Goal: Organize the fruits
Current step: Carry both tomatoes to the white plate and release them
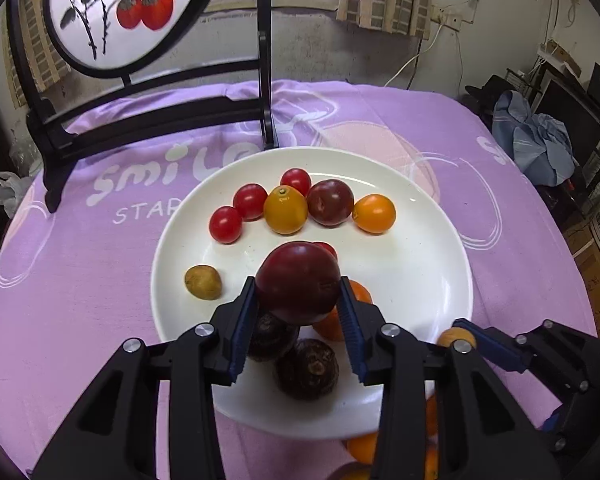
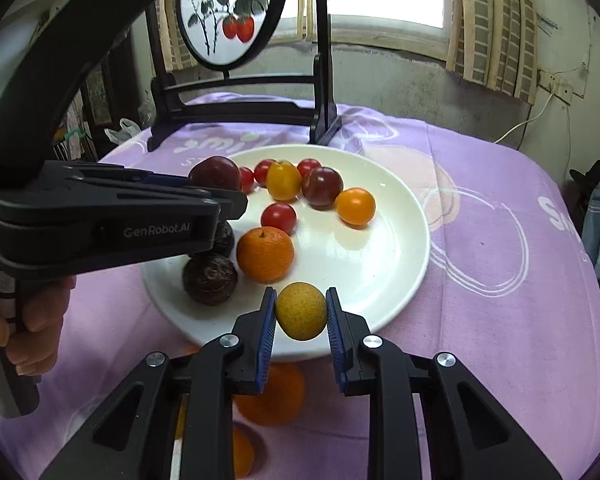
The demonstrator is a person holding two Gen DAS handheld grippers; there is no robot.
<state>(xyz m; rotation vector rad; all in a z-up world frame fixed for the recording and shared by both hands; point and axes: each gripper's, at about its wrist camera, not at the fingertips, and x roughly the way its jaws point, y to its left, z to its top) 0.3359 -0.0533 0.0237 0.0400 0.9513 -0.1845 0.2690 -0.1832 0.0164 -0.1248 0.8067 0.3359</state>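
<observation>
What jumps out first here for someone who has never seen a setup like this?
Two black hand-held grippers, each pinching a fruit above a white plate: the left gripper clamps a dark red plum, and the right gripper clamps a small speckled yellow-brown fruit near the plate's front rim. Next come the cherry tomatoes and yellow-orange fruits in a curved row at the plate's far side, on a purple tablecloth.
</observation>
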